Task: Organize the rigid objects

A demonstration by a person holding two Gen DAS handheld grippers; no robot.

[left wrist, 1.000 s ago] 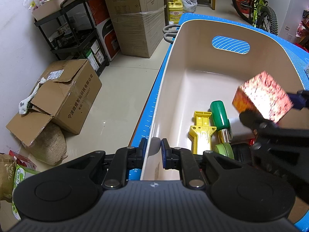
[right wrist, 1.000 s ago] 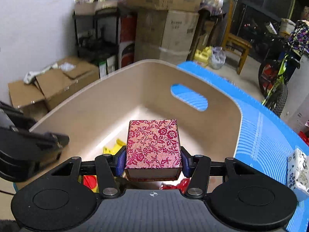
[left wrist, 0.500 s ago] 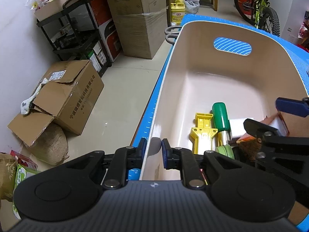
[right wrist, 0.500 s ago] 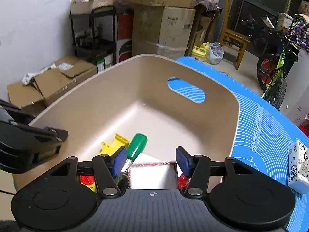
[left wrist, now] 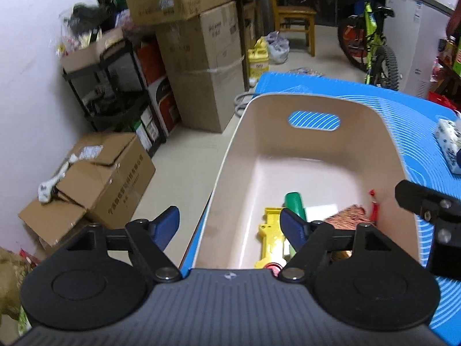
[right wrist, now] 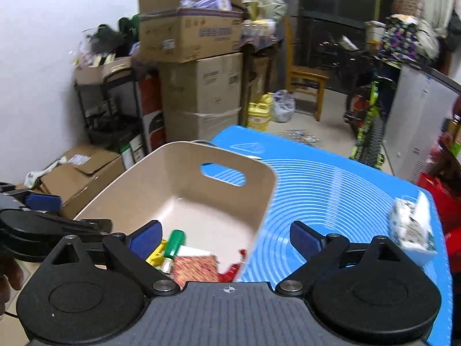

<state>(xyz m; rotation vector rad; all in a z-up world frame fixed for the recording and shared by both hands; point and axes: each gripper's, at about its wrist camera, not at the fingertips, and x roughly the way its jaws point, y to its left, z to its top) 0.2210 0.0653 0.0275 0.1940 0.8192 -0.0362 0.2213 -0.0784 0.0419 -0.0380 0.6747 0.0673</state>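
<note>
Two grippers, both spread wide and empty: patterned tissue pack [right wrist: 412,227] on blue mat [right wrist: 331,190], outside beige bin [right wrist: 259,173], ahead-right of right gripper [right wrist: 226,238], nearer than left gripper [left wrist: 229,223].

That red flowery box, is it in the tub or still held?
In. The red patterned box lies inside the beige bin; the right gripper is open and empty.

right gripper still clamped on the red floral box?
No. The right gripper is wide open with nothing between its fingers, and the red floral box lies inside the beige bin.
</note>
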